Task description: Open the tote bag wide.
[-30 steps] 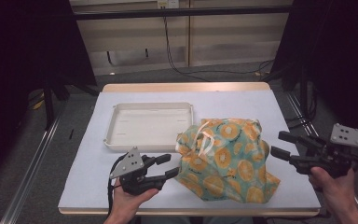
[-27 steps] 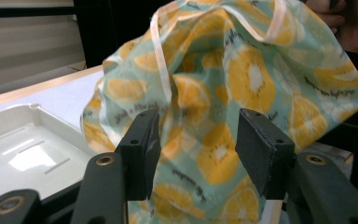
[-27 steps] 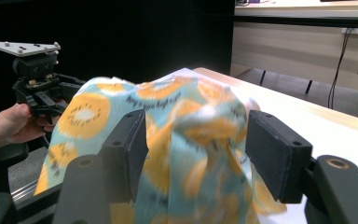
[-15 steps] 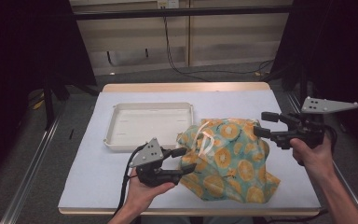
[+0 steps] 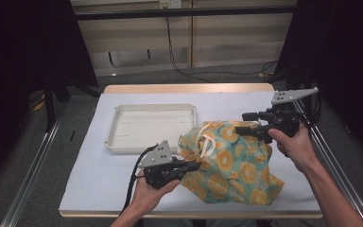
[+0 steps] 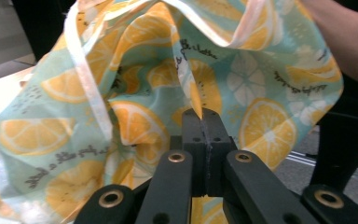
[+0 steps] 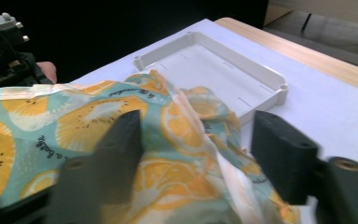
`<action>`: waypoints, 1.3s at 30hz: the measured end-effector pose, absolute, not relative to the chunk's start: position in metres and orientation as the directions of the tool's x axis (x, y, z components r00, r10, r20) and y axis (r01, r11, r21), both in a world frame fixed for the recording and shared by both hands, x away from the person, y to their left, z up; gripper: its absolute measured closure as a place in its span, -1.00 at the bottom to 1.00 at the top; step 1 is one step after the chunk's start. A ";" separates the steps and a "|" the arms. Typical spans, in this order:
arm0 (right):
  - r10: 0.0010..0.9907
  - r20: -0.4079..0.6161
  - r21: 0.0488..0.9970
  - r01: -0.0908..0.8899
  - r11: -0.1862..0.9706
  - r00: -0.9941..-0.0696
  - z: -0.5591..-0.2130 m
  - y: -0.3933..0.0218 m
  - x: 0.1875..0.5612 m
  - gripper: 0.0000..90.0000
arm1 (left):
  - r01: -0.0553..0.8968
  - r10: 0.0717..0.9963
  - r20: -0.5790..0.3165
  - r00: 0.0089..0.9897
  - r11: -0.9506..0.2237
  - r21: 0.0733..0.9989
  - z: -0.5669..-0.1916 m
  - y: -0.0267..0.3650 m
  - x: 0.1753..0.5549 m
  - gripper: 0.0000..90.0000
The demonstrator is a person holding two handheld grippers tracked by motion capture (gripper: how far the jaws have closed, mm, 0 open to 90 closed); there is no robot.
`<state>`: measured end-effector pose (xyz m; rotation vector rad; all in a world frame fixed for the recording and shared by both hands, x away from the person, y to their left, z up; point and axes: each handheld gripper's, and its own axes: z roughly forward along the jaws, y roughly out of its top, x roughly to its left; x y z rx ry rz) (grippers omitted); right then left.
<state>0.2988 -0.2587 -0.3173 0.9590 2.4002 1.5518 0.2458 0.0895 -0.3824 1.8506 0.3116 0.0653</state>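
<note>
On the surface, cloth is clamped by left claw; right claw, jaws apart and just closing, straddles it. Next: pinch far edge.

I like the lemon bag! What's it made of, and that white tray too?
The lemon bag looks like soft, thin woven cloth, matte: it folds and crumples. The white tray looks like hard moulded plastic, slightly glossy, with a stiff, even rim; I can't be sure.
</note>
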 end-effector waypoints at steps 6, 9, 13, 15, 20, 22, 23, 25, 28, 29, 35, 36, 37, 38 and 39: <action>0.523 0.264 0.867 0.437 0.240 -0.810 -0.315 -0.262 0.295 0.78 | 0.205 0.254 -0.132 0.958 -0.286 0.936 -0.388 0.082 0.252 1.00; 0.510 0.265 0.876 0.426 0.228 -0.818 -0.313 -0.263 0.291 1.00 | 0.215 0.259 -0.138 0.956 -0.300 0.929 -0.391 0.077 0.256 1.00; 0.515 0.257 0.882 0.417 0.221 -0.818 -0.308 -0.265 0.286 1.00 | 0.230 0.264 -0.151 0.953 -0.300 0.926 -0.393 0.074 0.259 1.00; 0.507 0.241 0.899 0.387 0.205 -0.828 -0.298 -0.267 0.278 1.00 | 0.237 0.275 -0.153 0.949 -0.304 0.923 -0.393 0.070 0.262 1.00; 0.486 0.205 0.928 0.327 0.180 -0.850 -0.278 -0.270 0.259 1.00 | 0.232 0.304 -0.135 0.943 -0.311 0.921 -0.394 0.069 0.264 1.00; 0.464 0.196 0.938 0.302 0.168 -0.864 -0.273 -0.271 0.247 1.00 | 0.238 0.308 -0.141 0.941 -0.305 0.922 -0.394 0.069 0.265 1.00; 0.457 0.194 0.941 0.296 0.164 -0.868 -0.273 -0.272 0.242 1.00 | 0.238 0.308 -0.141 0.941 -0.305 0.922 -0.394 0.069 0.265 1.00; 0.446 0.189 0.944 0.287 0.163 -0.875 -0.273 -0.272 0.229 1.00 | 0.242 0.321 -0.139 0.937 -0.307 0.920 -0.393 0.069 0.265 1.00; 0.429 0.163 0.945 0.266 0.191 -0.888 -0.279 -0.272 0.206 0.99 | 0.246 0.331 -0.140 0.933 -0.305 0.920 -0.393 0.069 0.265 1.00; 0.426 0.160 0.944 0.264 0.197 -0.891 -0.282 -0.272 0.201 0.99 | 0.244 0.333 -0.137 0.933 -0.306 0.920 -0.393 0.069 0.265 1.00; 0.419 0.153 0.942 0.260 0.212 -0.895 -0.302 -0.276 0.169 1.00 | 0.251 0.348 -0.138 0.927 -0.303 0.919 -0.393 0.069 0.266 1.00; 0.425 0.148 0.939 0.262 0.223 -0.893 -0.308 -0.277 0.164 1.00 | 0.246 0.356 -0.130 0.926 -0.306 0.919 -0.392 0.072 0.265 1.00; 0.426 0.157 0.935 0.273 0.225 -0.891 -0.312 -0.277 0.162 0.99 | 0.250 0.354 -0.137 0.925 -0.299 0.921 -0.392 0.073 0.265 1.00; 0.428 0.171 0.931 0.288 0.225 -0.888 -0.320 -0.277 0.159 0.99 | 0.252 0.361 -0.136 0.923 -0.297 0.921 -0.393 0.074 0.265 1.00; 0.435 0.171 0.927 0.294 0.232 -0.884 -0.326 -0.278 0.157 0.99 | 0.253 0.361 -0.136 0.923 -0.300 0.920 -0.393 0.075 0.264 1.00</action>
